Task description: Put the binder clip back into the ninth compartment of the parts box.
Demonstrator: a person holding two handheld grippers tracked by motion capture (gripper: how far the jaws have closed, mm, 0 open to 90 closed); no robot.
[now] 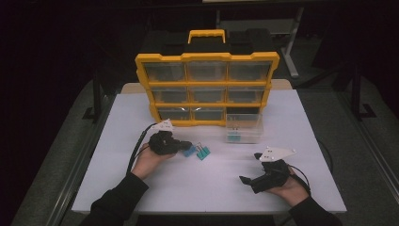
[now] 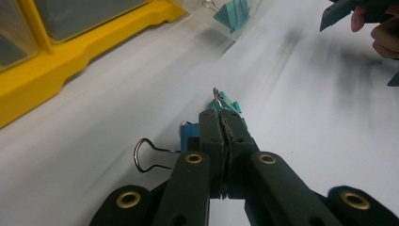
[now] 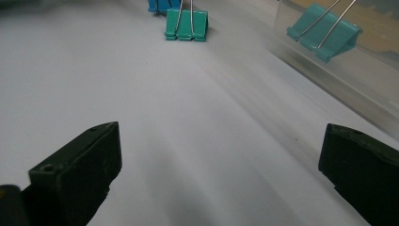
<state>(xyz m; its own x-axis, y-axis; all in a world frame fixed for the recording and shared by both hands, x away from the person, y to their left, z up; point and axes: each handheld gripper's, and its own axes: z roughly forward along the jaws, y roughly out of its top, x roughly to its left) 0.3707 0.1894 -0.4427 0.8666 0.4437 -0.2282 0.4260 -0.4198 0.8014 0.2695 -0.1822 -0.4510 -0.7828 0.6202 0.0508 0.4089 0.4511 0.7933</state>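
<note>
The left gripper [image 1: 184, 146] lies low over the white table [image 1: 216, 179], its 2 black jaws pressed together in the left gripper view with barely a slit between them. Whether they pinch anything cannot be told: the small blue binder clip [image 2: 189, 133] sits just left of the jaw tips, touching or nearly so, its wire handle [image 2: 147, 156] looping out further to the left. The teal binder clip [image 2: 231, 104] lies just past the tips, its wire handle rising right above them.

The right gripper [image 1: 250, 168] rests well apart from both clips, its jaws spread wide with bare table between them. Seen along those jaws, the teal binder clip stands far ahead, slightly left of the gap's middle, with the blue one just beyond it. Ahead and to the right of the jaws stands a clear plastic drawer bin [image 1: 243, 128] holding another teal binder clip [image 3: 324, 34], tilted inside it.

Behind everything stands a yellow organiser case [image 1: 207, 87] with 3 rows of clear drawers and a yellow carry handle
</note>
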